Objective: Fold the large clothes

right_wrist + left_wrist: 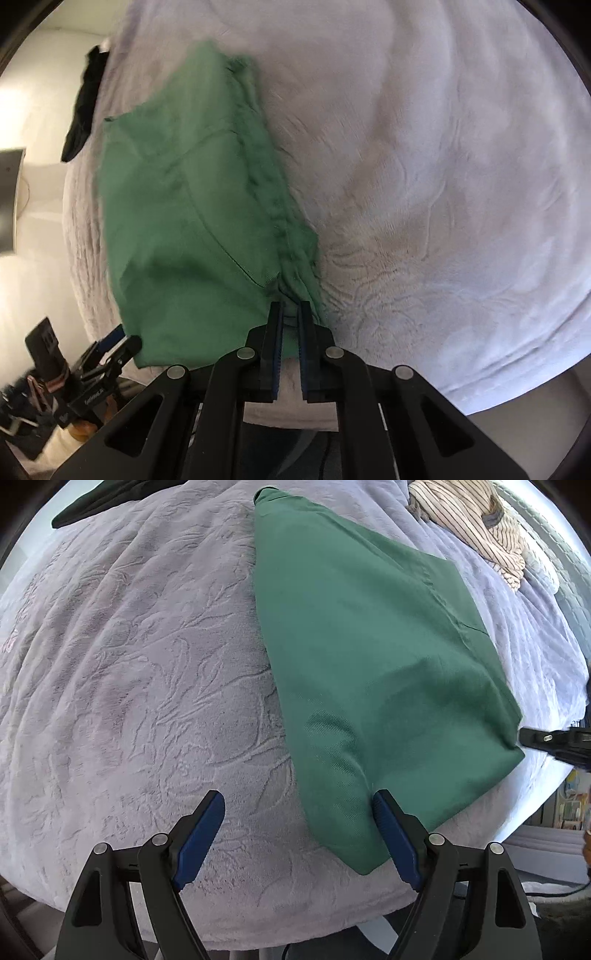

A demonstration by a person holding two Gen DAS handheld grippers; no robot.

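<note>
My right gripper pinched the near corner of the green garment, which lay folded lengthwise on the grey blanket. My left gripper stood spread astride the other corner; I judged both corners should lift together, evenly.

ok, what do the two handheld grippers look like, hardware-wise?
Both match: the left gripper and right gripper have black angular linkage arms with silver round pivot pins and triangular cutouts. The jaws carry ribbed blue pads. No sleeves show.
</note>
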